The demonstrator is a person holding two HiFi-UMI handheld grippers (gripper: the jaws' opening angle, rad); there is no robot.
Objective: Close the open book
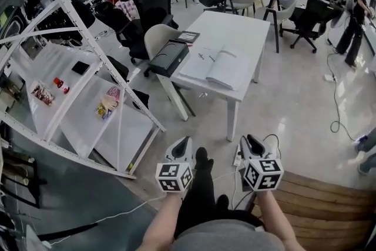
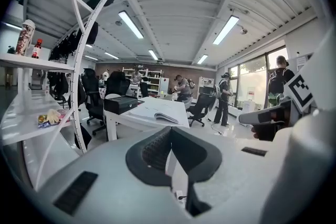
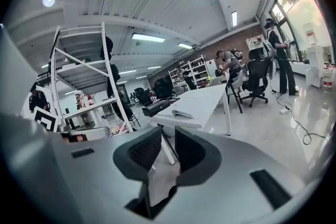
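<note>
My left tongs (image 2: 169, 131) are closed, pad against pad, with nothing caught between them. My right tongs (image 3: 168, 132) stand slightly parted, and only floor shows through the gap. From the head view, both are held low in front of me and level with each other, over the floor. Their marker cubes (image 1: 174, 176) face up at the camera.

The open book (image 1: 216, 66) is well apart from both tongs. It lies flat on the near end of the white surface (image 1: 235, 26) ahead of me, pages up, with the right-hand leaves bowing a little. Just beside it on the left sits a black case (image 1: 169, 56), and beyond that is a small dark framed item (image 1: 188, 36) I cannot identify. A white shelf rack (image 1: 76, 109) holding a few snack packets stands to my left.

I judge this to be the approach: nothing has been touched, and closing has not begun. Next I need to walk up to the surface. Then I can bring one pair of tongs to an outer edge of the book, slip under that half and fold it over the spine. The other pair can steady the far half so the book does not slide toward the case.

The book's print is too small to read, the packet labels are illegible, and the cubes carry only square black-and-white patterns.
</note>
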